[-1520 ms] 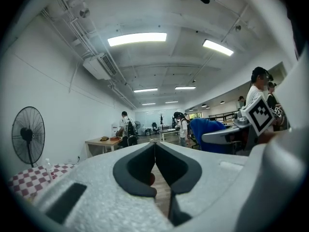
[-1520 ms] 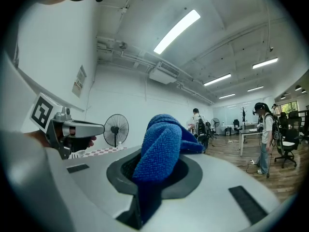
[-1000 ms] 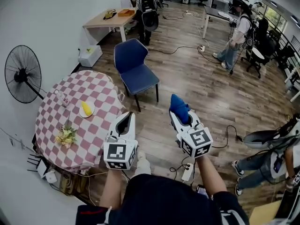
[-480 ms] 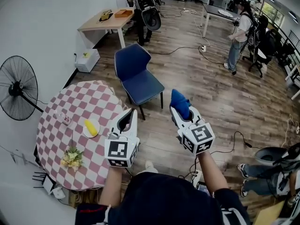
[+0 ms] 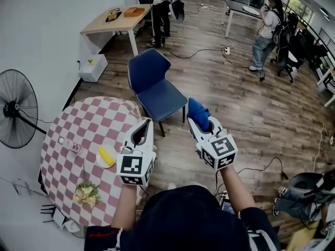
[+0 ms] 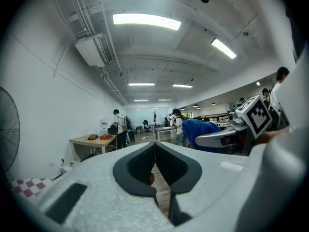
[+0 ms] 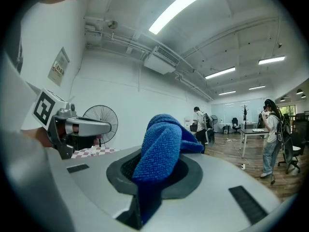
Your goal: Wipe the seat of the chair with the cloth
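The left tongs (image 6: 155, 147) are closed, their two dark pads meeting in a thin line with nothing caught between them. They are held out level in front of the person, above the near edge of a round tabletop (image 5: 73, 124) covered in a red and white checked cloth.

The right tongs (image 5: 203, 130) are clamped on a blue cloth (image 7: 162, 148). The cloth is bunched up, bulges out past the tips and hangs a little way down between the pads. Both tongs sit side by side, well apart from each other, each with its marker cube toward the person.

The chair (image 5: 148, 69) is dark blue with thin dark legs and stands on the wooden floor (image 5: 235, 103) ahead of both tongs, just beside the round tabletop. Its seat (image 5: 163, 95) is bare. In the head view the cloth shows just to the right of the seat's near corner, held in the air and not touching it.

On the round tabletop lie a yellow thing on a small white plate (image 5: 99, 161) and a small bunch of flowers (image 5: 86, 192). A black standing fan (image 5: 15, 109) is against the white wall to the left. Farther back there is a wooden desk (image 5: 112, 22), and a person (image 5: 264, 35) stands near the far right of the room.
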